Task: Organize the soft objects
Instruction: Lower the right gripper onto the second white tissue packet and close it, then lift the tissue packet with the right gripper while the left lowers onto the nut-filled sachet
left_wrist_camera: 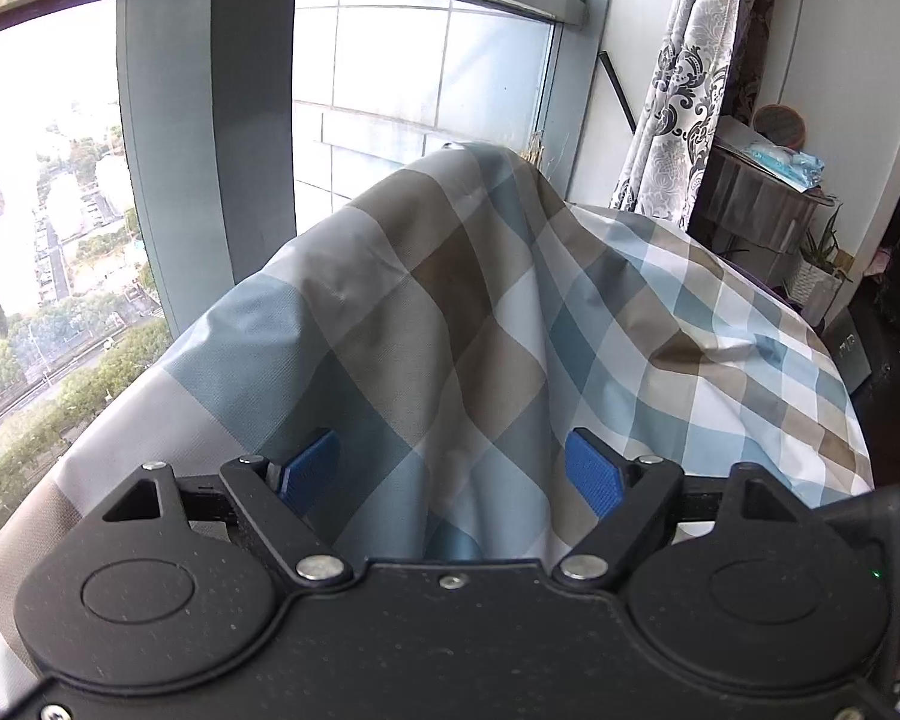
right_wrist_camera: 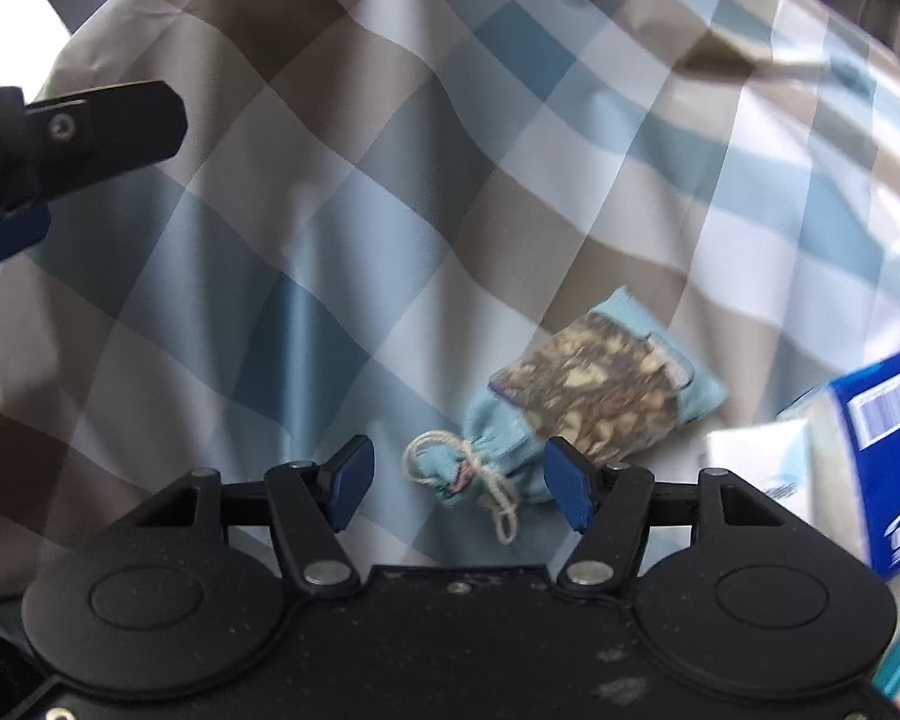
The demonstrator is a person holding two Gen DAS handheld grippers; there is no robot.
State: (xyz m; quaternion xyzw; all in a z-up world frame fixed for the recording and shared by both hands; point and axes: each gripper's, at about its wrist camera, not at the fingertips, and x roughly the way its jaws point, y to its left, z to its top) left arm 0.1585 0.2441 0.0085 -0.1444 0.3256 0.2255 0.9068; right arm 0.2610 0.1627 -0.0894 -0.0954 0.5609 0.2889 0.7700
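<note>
A checked blue, brown and white cloth (left_wrist_camera: 462,312) covers a raised mound and spreads over the surface; it fills the right wrist view too (right_wrist_camera: 390,180). My left gripper (left_wrist_camera: 450,474) is open just above the cloth, holding nothing. My right gripper (right_wrist_camera: 459,489) is open, low over the cloth. A small light-blue drawstring pouch (right_wrist_camera: 498,450) with a brown patterned panel lies on the cloth between and just beyond its fingertips. Part of the left gripper shows at the left edge of the right wrist view (right_wrist_camera: 90,126).
A large window (left_wrist_camera: 390,78) stands behind the mound. A patterned curtain (left_wrist_camera: 684,78), a wooden side table (left_wrist_camera: 756,204) and a potted plant (left_wrist_camera: 822,264) are at the right. A blue tissue pack (right_wrist_camera: 876,438) lies right of the pouch.
</note>
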